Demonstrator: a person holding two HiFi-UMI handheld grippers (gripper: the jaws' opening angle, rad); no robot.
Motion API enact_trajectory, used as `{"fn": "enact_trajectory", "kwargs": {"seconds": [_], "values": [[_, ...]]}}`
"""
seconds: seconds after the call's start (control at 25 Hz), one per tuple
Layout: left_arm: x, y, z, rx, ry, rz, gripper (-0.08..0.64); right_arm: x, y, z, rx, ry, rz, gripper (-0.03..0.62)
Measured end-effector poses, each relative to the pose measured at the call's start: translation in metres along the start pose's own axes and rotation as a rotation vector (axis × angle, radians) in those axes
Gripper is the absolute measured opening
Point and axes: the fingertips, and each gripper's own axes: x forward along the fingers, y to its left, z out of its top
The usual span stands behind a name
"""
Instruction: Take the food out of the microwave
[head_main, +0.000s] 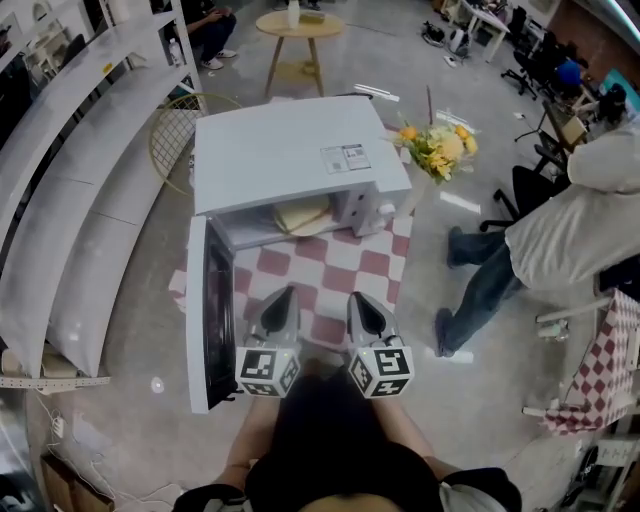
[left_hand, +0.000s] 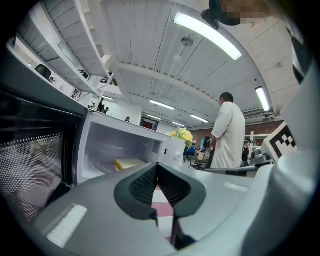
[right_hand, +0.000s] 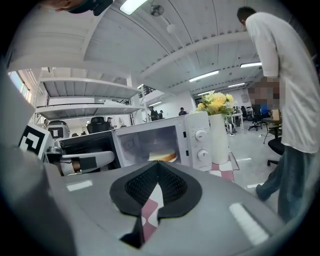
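A white microwave (head_main: 290, 150) stands on a red-and-white checked cloth (head_main: 335, 270), with its door (head_main: 210, 320) swung open to the left. Inside lies the food (head_main: 303, 215), a pale yellow flat piece on a plate. It shows deep in the cavity in the left gripper view (left_hand: 129, 163) and in the right gripper view (right_hand: 162, 156). My left gripper (head_main: 284, 293) and right gripper (head_main: 358, 298) hover side by side over the cloth in front of the opening, short of the food. Both are shut with nothing between the jaws (left_hand: 157, 166) (right_hand: 157, 165).
A vase of yellow flowers (head_main: 435, 145) stands right of the microwave, close to its control knobs (right_hand: 201, 135). A person in a white shirt (head_main: 565, 230) stands to the right. White shelves (head_main: 70, 200) run along the left. A small round table (head_main: 300, 28) stands behind.
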Motion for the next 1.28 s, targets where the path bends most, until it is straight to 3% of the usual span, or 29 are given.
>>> {"fn": "enact_trajectory", "kwargs": {"seconds": [0.76, 1.28], "values": [[0.009, -0.003, -0.006, -0.063, 0.014, -0.003, 0.011, -0.002, -0.009, 0.005, -0.022, 0.034, -0.024, 0.0], [0.038, -0.004, -0.01, -0.083, 0.017, 0.06, 0.011, 0.02, -0.032, 0.009, -0.033, 0.064, 0.036, 0.0]]}}
